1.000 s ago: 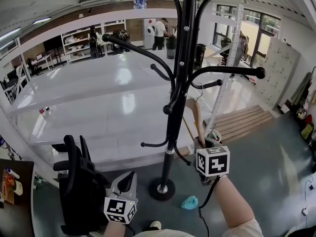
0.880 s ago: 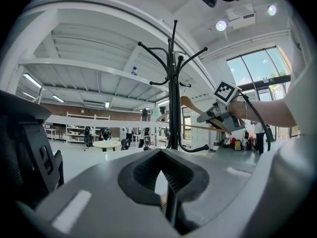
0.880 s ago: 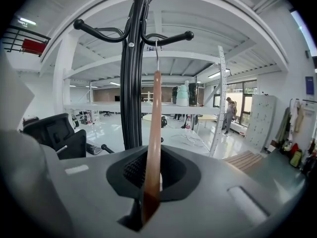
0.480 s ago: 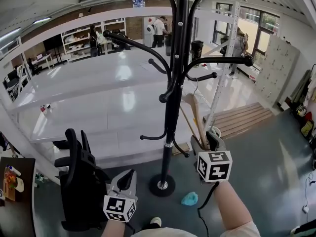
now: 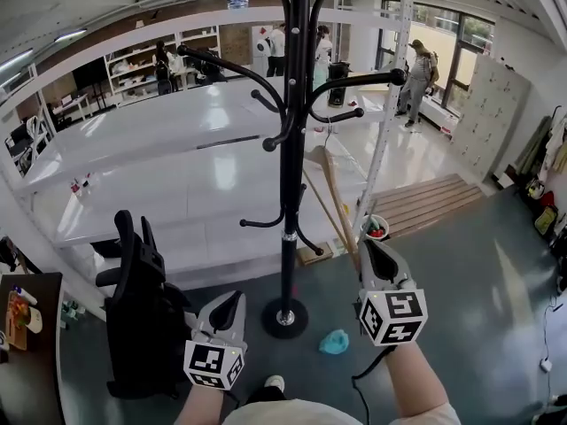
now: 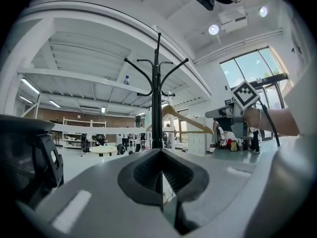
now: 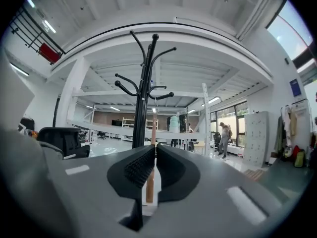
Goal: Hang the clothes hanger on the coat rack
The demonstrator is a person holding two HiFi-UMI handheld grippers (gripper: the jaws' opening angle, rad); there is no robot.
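The right gripper [image 5: 370,251] has its fingers [image 7: 133,170] clamped on one end of the wooden hanger [image 5: 335,193], which rises ahead of them beside the coat rack [image 5: 291,149]. The hanger looks light, stiff and smooth, so it would likely pivot in an end grip. The left gripper [image 5: 229,308] has its fingers pressed together on nothing.

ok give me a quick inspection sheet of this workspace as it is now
surface: grey floor
job's things: rack upright on its round base; hanger held up beside it, can't tell if its hook is on an arm
clutter: blue-green thing on the floor by the base; black chair at left
grippers: right gripper shut on the hanger; left gripper shut, empty
cables: black cable hanging from the right gripper
surroundings: white shelving, people at the back, lockers at right
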